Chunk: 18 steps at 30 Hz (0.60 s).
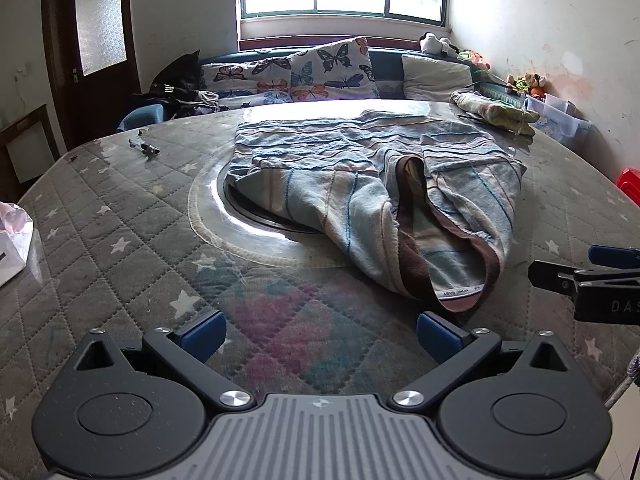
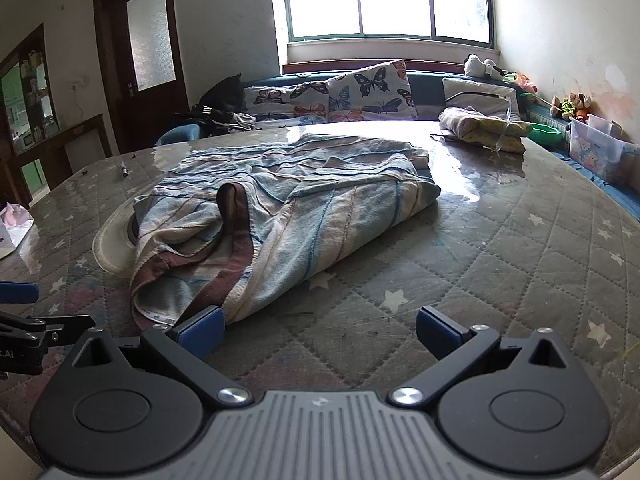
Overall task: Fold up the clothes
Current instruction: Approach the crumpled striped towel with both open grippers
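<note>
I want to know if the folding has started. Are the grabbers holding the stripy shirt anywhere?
No. The left gripper and right gripper are both open and hold nothing. The striped shirt lies loose on the table.

Round quilted star-print table (image 1: 120, 216), striped garment (image 1: 360, 168) mid-table, folded cloth (image 2: 480, 128) at far edge.

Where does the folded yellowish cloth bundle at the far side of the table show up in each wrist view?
Left wrist: folded bundle upper right, past the striped garment.
Right wrist: bundle upper right of centre, behind the garment.
Shared landmark: butterfly cushion under the window.
</note>
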Each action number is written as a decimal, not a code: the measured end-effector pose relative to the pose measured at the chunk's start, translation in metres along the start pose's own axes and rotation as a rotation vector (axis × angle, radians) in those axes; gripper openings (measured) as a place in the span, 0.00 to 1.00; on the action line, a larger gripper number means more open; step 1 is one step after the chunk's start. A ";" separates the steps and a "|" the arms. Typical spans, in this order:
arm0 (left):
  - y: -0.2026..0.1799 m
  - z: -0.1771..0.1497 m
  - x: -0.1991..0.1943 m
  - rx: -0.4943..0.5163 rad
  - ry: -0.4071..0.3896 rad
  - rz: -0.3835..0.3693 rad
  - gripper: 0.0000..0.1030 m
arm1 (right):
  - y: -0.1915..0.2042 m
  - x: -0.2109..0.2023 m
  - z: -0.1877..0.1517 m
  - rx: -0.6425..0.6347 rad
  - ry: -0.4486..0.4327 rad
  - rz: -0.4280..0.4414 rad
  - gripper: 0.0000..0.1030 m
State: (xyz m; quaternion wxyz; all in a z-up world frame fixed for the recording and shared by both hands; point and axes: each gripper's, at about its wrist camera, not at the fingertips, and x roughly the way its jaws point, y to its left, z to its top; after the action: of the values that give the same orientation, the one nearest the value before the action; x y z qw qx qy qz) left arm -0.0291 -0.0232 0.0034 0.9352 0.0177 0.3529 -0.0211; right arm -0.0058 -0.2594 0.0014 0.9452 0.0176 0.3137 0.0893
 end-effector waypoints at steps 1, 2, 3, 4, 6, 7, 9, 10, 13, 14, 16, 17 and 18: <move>0.000 0.000 -0.001 0.001 0.000 0.001 1.00 | 0.000 -0.001 0.000 -0.001 -0.002 0.003 1.00; -0.001 0.000 -0.001 0.002 0.000 0.002 1.00 | 0.001 -0.001 0.001 -0.002 -0.004 0.006 1.00; -0.002 0.001 -0.002 0.002 -0.001 0.003 1.00 | 0.001 -0.002 0.001 -0.003 -0.006 0.008 1.00; -0.002 0.001 -0.002 0.003 -0.002 0.003 1.00 | 0.002 -0.003 0.001 -0.004 -0.007 0.008 1.00; -0.003 0.002 -0.002 0.005 -0.001 0.007 1.00 | 0.004 -0.004 0.002 -0.010 -0.010 0.015 1.00; -0.003 0.002 -0.003 0.006 0.001 0.010 1.00 | 0.004 -0.004 0.002 -0.013 -0.011 0.017 1.00; -0.004 0.002 -0.002 0.006 0.005 0.011 1.00 | 0.005 -0.004 0.003 -0.016 -0.011 0.020 1.00; -0.004 0.001 -0.002 0.006 0.006 0.011 1.00 | 0.005 -0.004 0.003 -0.017 -0.011 0.020 1.00; -0.006 0.001 -0.001 0.008 0.010 0.010 1.00 | 0.005 -0.004 0.002 -0.018 -0.011 0.023 1.00; -0.007 0.001 -0.001 0.009 0.011 0.009 1.00 | 0.005 -0.004 0.002 -0.017 -0.011 0.023 1.00; -0.008 0.002 -0.001 0.013 0.013 0.007 1.00 | 0.005 -0.003 0.002 -0.015 -0.009 0.025 1.00; -0.009 0.002 0.000 0.014 0.014 0.007 1.00 | 0.005 -0.003 0.002 -0.015 -0.008 0.024 1.00; -0.010 0.002 0.000 0.016 0.016 0.005 1.00 | 0.005 -0.003 0.002 -0.014 -0.006 0.023 1.00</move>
State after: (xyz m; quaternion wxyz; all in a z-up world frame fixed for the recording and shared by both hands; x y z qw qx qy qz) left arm -0.0280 -0.0330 0.0045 0.9323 0.0261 0.3602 -0.0212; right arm -0.0078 -0.2552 0.0048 0.9451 0.0146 0.3099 0.1023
